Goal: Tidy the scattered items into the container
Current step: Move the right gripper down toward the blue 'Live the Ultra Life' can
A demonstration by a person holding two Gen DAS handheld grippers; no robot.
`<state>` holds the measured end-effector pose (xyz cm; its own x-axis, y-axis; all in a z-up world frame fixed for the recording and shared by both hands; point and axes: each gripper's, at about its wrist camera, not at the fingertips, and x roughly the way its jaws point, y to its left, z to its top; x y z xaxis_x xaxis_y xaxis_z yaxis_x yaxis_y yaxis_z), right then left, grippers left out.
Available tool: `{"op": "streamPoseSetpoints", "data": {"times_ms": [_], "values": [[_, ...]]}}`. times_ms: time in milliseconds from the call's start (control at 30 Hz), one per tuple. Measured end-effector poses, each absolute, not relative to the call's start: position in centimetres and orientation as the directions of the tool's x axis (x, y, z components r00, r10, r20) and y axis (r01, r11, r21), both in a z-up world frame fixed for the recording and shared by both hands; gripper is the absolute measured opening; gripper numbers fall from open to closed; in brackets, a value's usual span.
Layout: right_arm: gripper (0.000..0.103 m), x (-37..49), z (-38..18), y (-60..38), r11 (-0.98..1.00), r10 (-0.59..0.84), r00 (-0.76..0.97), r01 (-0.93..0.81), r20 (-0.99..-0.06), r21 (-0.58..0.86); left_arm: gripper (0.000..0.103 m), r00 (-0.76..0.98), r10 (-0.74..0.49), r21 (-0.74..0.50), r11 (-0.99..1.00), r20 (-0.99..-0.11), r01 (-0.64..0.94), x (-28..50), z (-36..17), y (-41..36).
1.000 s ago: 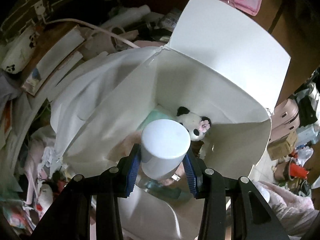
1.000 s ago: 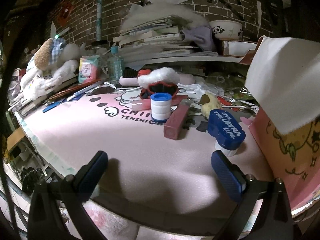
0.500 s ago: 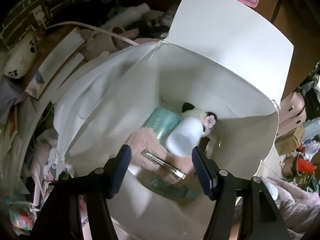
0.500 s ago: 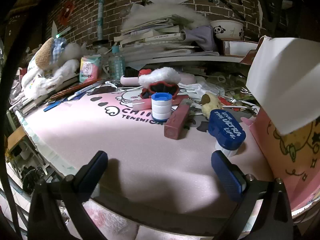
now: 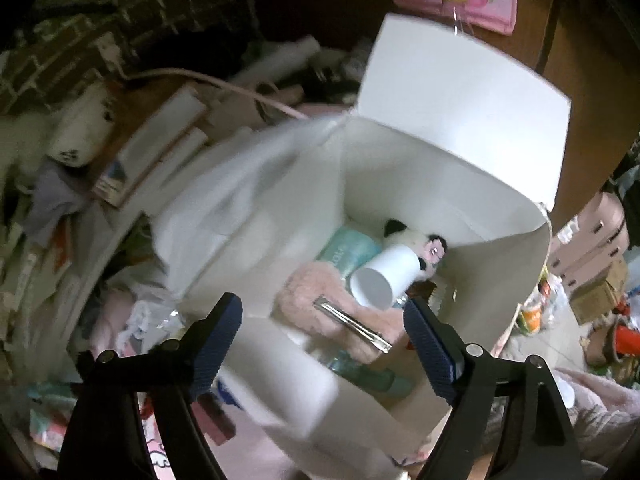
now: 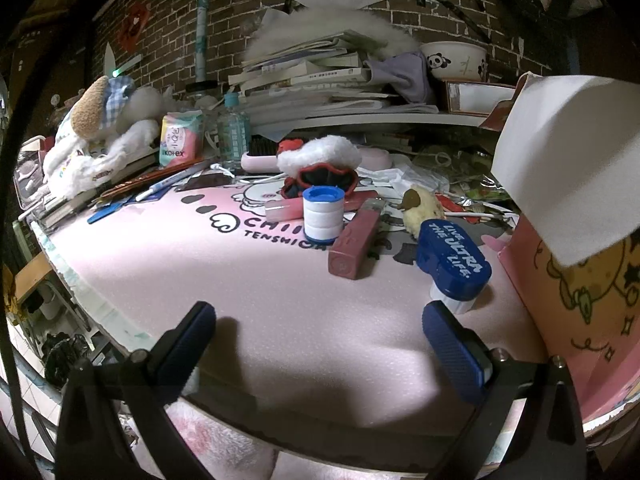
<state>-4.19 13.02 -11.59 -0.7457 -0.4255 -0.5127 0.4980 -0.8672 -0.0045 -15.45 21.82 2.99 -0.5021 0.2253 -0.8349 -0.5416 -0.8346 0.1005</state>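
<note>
Left wrist view: white cylindrical cup (image 5: pixel 382 278) tipped sideways inside box (image 5: pixel 500 264).

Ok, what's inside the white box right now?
In the white box lie a white cylinder, a panda plush partly behind it, a teal pack, a pink fluffy item with a metal clip, and a clear bottle. Anything beneath them is hidden.
</note>
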Motion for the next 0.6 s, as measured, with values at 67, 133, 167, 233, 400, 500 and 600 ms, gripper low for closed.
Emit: {"op": "streamPoseSetpoints", "data": {"times_ms": [67, 133, 167, 233, 400, 500, 600], "values": [[0.103, -4.1, -11.6, 13.0, -0.866, -0.426, -0.747, 0.499, -0.510, -0.006, 0.085, -0.553, 0.228, 0.118, -0.846, -0.801, -0.520, -14.6, 3.8, 20.9], [0.103, -4.2, -11.6, 13.0, -0.866, -0.426, -0.746, 0.499, -0.512, -0.008, 0.086, -0.598, 0.231, 0.135, -0.854, -0.767, -0.503, -13.5, 4.6, 19.8], [0.103, -4.2, -11.6, 13.0, -0.866, -0.426, -0.746, 0.499, -0.513, -0.007, 0.086, -0.620, 0.231, 0.142, -0.859, -0.750, -0.491, -13.0, 5.0, 19.1], [0.103, -4.2, -11.6, 13.0, -0.866, -0.424, -0.743, 0.500, -0.517, -0.008, 0.086, -0.675, 0.215, 0.155, -0.883, -0.706, -0.444, -11.6, 5.8, 17.1], [0.103, -4.4, -11.5, 13.0, -0.865, -0.422, -0.735, 0.502, -0.530, -0.009, 0.094, -0.783, 0.169, 0.122, -0.947, -0.598, -0.298, -8.7, 6.4, 11.6], [0.103, -4.5, -11.5, 13.0, -0.865, -0.422, -0.734, 0.502, -0.532, -0.008, 0.094, -0.829, 0.117, 0.109, -0.972, -0.547, -0.209, -7.0, 5.8, 8.4], [0.103, -4.4, -11.6, 13.0, -0.869, -0.422, -0.750, 0.494, -0.509, -0.007, 0.095, -0.863, 0.079, 0.078, -0.988, -0.500, -0.136, -5.0, 5.1, 5.3]]}}
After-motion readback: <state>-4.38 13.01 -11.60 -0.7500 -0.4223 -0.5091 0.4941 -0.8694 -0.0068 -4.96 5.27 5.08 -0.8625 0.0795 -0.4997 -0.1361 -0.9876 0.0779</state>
